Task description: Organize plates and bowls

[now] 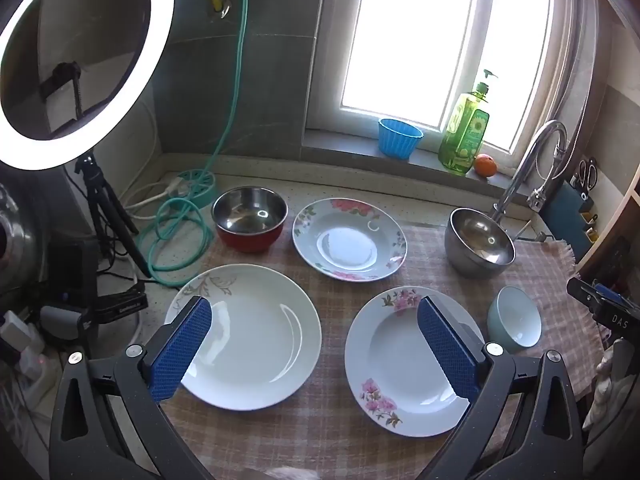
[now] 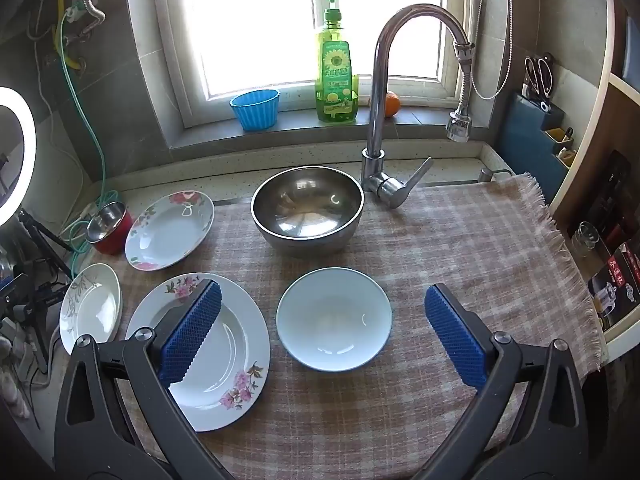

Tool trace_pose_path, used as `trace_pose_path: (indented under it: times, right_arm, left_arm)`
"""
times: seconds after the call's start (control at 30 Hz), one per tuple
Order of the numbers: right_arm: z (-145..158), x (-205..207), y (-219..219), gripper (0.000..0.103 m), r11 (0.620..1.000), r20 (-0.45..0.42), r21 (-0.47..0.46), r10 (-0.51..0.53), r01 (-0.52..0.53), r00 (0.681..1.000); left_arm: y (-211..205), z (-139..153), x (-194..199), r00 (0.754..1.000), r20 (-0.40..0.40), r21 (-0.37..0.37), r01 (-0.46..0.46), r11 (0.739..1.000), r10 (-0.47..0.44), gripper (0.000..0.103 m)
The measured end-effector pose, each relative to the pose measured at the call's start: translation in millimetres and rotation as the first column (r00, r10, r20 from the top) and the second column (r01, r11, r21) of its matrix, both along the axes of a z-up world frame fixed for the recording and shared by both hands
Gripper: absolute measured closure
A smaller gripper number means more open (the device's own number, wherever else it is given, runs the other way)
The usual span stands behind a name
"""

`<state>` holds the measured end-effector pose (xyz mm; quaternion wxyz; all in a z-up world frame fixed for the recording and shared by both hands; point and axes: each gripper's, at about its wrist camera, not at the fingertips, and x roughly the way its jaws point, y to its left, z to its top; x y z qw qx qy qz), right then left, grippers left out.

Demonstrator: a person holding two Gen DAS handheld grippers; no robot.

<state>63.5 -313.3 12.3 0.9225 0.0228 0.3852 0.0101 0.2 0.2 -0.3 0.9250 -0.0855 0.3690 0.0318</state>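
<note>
On the tabletop point(image 2: 460, 240), a checked cloth carries three plates and four bowls, all set apart and none stacked. Both grippers hang above them, and nothing is picked up yet, so the sorting looks like it is just starting.

Left gripper point(image 1: 314, 344) is wide open and holds nothing. It hangs over the gap between the white plate point(image 1: 256, 340) and the near pink plate point(image 1: 400, 364). Right gripper point(image 2: 322, 336) is wide open too, and empty. The blue bowl point(image 2: 334, 318) sits right between its fingers, so that bowl seems the one to take first.

To do it well, I think the gripper should come down with one finger inside the bowl and one outside, then pinch the wall softly. The bowl is smooth and could slip or tip, so a slow, level lift is best. The near pink plate lies just beside the bowl, and the left finger should not bump it. Plates are flat and low, so a finger must slide under the rim to lift one.

Every dish looks empty. The big steel bowl point(image 2: 308, 208) by the tap point(image 2: 384, 92) has nothing in it, only shine. The red bowl point(image 1: 250, 218) with its steel inside is empty too. The far pink plate point(image 1: 350, 240) sits between those two bowls and is bare. The small blue bowl could likely sit inside the big steel one, and the plates could go in one pile.
</note>
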Motion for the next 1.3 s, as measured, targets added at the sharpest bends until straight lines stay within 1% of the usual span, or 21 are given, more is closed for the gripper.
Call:
trace_pose_path:
  times: [0.1,0.2,0.27,0.67,1.3]
  right_arm:
    - [-0.8,-0.7,0.3,0.000,1.000,0.006,-0.001,0.001,-0.001,1.000]
    - [-1.3,-1.9,1.0,0.000,1.000,0.013,-0.011,-0.002,0.002,1.000]
    - [-2.0,-2.2,1.9,0.000,1.000,0.016,-0.019,-0.001,0.002,1.000]
    - [0.5,-2.8,0.2,0.000,1.000,0.025,-0.022,-0.001,0.001,1.000]
    - [2.1,-2.2,0.6,0.000,1.000,0.024,-0.018,0.001,-0.001,1.000]
  left_arm:
    - [0.6,-0.7,0.8,1.000,-0.005,-0.011,0.006,1.000,-0.006,0.001]
    - [4.5,-3.6,-3.1,1.000,0.007,-0.014,-0.011,1.000,0.011,0.001]
    - [5.2,-3.3,-1.5,1.000,-0.002,-0.023,-0.012,1.000,0.012,0.001]
    - [0.4,-4.4,-1.5,1.000,0.002,-0.011,-0.015,1.000,0.015,0.001]
    - [-0.5,-5.3,-0.8,1.000,-0.004,-0.021,-0.007,1.000,0.007,0.001]
